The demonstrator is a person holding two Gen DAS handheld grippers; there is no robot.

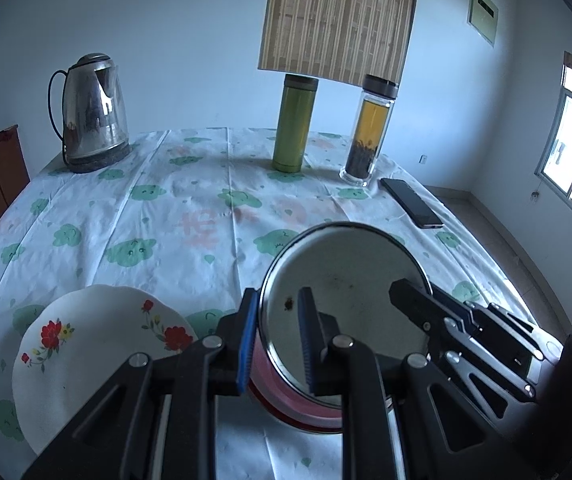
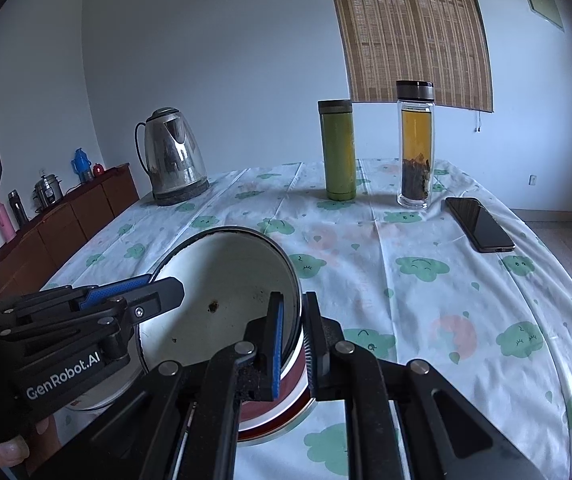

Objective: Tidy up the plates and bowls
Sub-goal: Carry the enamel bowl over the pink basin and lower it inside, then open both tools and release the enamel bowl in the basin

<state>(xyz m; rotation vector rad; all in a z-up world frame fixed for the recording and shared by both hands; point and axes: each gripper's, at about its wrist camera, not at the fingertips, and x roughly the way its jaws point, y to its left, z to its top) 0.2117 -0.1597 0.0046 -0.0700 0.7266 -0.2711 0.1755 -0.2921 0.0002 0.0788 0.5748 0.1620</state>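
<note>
Both grippers clamp the same enamel bowl (image 1: 346,280) by its rim, from opposite sides. The left gripper (image 1: 278,340) has one blue-padded finger outside the left wall and one inside; jaws nearly closed, pinching the wall. The right gripper (image 2: 294,344) holds the right wall the same way, jaws almost fully closed on the rim.

The bowl is white inside with a dark rim and a red-and-white outer band; a small brown spot sits on the inner surface. It is at the near edge of the table (image 1: 166,208), tipped so its opening faces the near side. Whether its base touches the cloth I cannot tell.

A white plate with red flowers (image 1: 86,352) lies near left, just beside the bowl.

Far side: kettle (image 1: 92,116) at left, green flask (image 1: 294,124) centre, tea bottle (image 1: 370,132) to its right. A phone (image 1: 412,202) lies flat at right.
</note>
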